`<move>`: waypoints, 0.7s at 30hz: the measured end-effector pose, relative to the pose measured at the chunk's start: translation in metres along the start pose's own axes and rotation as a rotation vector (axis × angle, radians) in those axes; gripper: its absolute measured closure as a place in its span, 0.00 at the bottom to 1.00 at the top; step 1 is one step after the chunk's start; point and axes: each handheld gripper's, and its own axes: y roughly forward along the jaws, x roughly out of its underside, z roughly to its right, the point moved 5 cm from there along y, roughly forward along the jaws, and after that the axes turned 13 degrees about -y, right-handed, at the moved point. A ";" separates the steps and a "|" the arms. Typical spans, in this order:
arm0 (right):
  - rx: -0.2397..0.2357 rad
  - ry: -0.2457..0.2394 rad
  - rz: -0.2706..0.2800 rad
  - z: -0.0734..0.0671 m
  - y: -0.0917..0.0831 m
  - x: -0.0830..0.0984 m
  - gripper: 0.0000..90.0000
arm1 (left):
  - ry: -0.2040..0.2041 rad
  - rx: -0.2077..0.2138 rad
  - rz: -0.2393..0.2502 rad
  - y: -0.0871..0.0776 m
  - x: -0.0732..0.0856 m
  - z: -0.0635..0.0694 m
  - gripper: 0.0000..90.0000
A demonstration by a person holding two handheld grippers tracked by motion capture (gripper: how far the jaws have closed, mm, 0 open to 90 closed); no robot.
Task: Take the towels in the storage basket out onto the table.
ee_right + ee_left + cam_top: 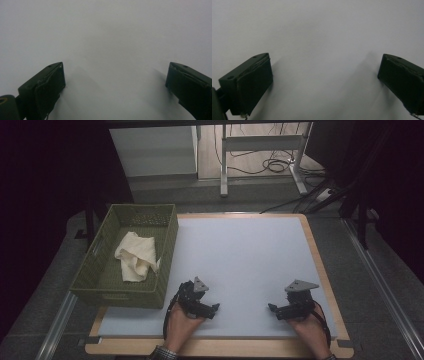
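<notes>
Worktop (240,260): pale grey sheet on a wooden board, lit from above, dark surroundings. Green woven basket (167,237) stands at the left edge of the sheet (long side running away from the person). Cream cloth (136,256) lies crumpled inside the basket, on its floor toward the middle, well apart from both grippers. Left gripper (212,309) rests low on the sheet near the front edge, just right of the basket's near corner, held in the person's left hand (181,327). Right gripper (274,308) sits level with it farther right, tips facing the left one. Both pairs of jaws stand wide apart in the gripper views, bare grey sheet between them, nothing held.
</notes>
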 end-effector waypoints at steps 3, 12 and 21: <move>0.000 0.000 0.000 0.000 0.000 0.000 0.03 | 0.000 0.004 0.001 0.000 0.000 -0.001 0.00; 0.000 0.000 0.000 0.000 0.000 0.000 0.03 | 0.005 0.001 -0.011 0.000 -0.001 0.000 0.00; 0.000 0.000 0.001 0.000 0.000 0.000 0.03 | 0.043 0.014 -0.047 -0.001 -0.008 0.003 0.05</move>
